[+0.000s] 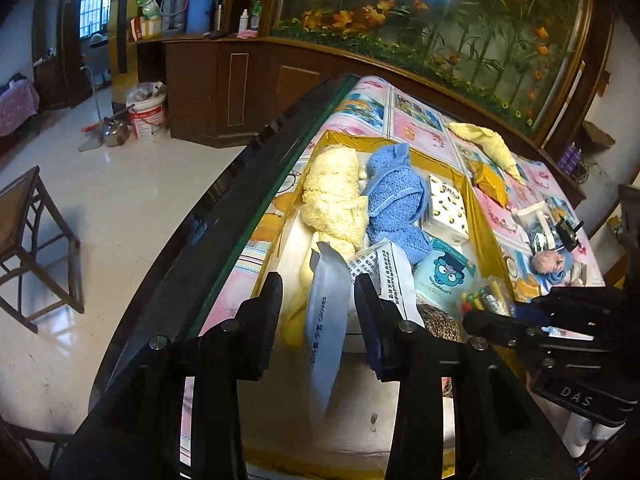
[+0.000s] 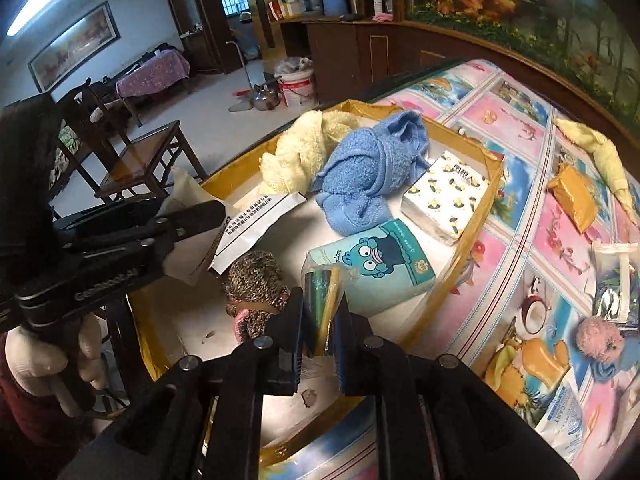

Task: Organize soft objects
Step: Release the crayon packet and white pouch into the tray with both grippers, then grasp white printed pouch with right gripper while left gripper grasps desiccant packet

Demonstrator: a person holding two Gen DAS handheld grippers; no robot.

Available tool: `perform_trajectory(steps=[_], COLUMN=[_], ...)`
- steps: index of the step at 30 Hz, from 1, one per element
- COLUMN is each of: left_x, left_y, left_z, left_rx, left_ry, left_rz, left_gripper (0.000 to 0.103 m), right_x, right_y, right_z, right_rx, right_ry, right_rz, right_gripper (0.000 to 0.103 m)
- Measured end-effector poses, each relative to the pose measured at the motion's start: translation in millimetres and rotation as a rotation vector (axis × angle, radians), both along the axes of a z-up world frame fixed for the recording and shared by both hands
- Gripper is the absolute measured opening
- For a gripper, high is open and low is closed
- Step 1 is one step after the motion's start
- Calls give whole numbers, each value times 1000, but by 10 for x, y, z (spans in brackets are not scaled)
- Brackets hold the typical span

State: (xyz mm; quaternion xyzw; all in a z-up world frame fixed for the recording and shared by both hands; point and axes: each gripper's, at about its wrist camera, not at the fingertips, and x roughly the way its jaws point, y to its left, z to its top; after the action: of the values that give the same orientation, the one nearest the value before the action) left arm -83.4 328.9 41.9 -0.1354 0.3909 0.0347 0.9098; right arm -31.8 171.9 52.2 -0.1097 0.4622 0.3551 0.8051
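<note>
step: both grippers are over the gold-edged box (image 2: pixel 476 158), each with a packet, so this looks like the drop-off part of the sorting

left gripper (image 1: pixel 318 300): jaws spread partway, the white pouch (image 1: pixel 326 320) hangs between them over the box; can't tell if the pads press on it

right gripper (image 2: pixel 320 320): pinching a small crinkly packet (image 2: pixel 320 304) just above the box floor, jaws nearly together

already in the box: yellow fluffy towel (image 2: pixel 296 156), blue towel (image 2: pixel 364 176), two tissue packs (image 2: pixel 448 196), a knitted bundle (image 2: pixel 256 276)

next move: I'd guess open up and let both packets settle on the bare floor near the front; the knit bundle sits right beside the right jaw, so watch for snagging

left to sort: yellow cloth (image 2: pixel 600 156), gold packet (image 2: pixel 572 196), pink pompom (image 2: pixel 600 338), all well apart from the box on the table

surface: table (image 2: pixel 520 128) with a pink and blue cartoon-print cover

room: pale tile floor, wooden chair (image 2: pixel 140 160), big planted aquarium (image 1: pixel 440 20) behind the table
</note>
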Motion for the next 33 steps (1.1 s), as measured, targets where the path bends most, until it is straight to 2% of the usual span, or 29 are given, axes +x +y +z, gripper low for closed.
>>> perform_trajectory(steps=[3, 6, 7, 8, 11, 13, 14, 16, 17, 18, 20, 23, 25, 29, 31, 33], left_x=[-66, -134, -159, -187, -280, -353, -374, -405, -411, -407, -400, -384, -385, -279, -187, -69], left_y=[32, 32, 37, 47, 52, -2, -49, -195, -267, -358, -576, -988, -1279, -1826, -2144, -2414], left_z=[48, 88, 101, 116, 191, 289, 334, 414, 435, 450, 460, 465, 471, 433, 356, 287], left_rx=[-35, -37, -35, -35, -68, -77, -81, -81, -77, -75, -80, -52, -24, -18, 16, 59], left_ry=[-23, -36, -40, -47, -79, -110, -120, -137, -137, -133, -123, -104, -99, -66, -60, -54], left_rz=[6, 33, 48, 62, 68, 41, 19, -38, -61, -89, -156, -281, -357, -514, -628, -702], left_gripper=[37, 50, 56, 58, 58, 58, 58, 57, 57, 57, 57, 57, 57, 57, 57, 57], right_x=[9, 41, 58, 69, 119, 123, 123, 137, 152, 172, 231, 253, 208, 83, -28, -148], right_y=[-72, -153, -168, -196, -322, -508, -649, -958, -1129, -1309, -1683, -2138, -2372, -2780, -2989, -3208], right_z=[42, 89, 96, 104, 154, 276, 350, 445, 460, 451, 357, 145, 47, -23, -6, -2], right_rx=[38, 72, 80, 89, 125, 162, 180, 184, 171, 151, 102, 67, 61, 69, 88, 97], right_ry=[10, 11, 13, 16, 29, 2, -20, -58, -74, -85, -76, -7, 13, 25, 30, 28], right_rz=[-10, -25, -30, -37, -69, -100, -121, -172, -207, -246, -330, -416, -455, -532, -567, -612], right_gripper=[21, 33, 34, 36, 36, 36, 36, 45, 54, 57, 57, 57, 57, 57, 57, 57])
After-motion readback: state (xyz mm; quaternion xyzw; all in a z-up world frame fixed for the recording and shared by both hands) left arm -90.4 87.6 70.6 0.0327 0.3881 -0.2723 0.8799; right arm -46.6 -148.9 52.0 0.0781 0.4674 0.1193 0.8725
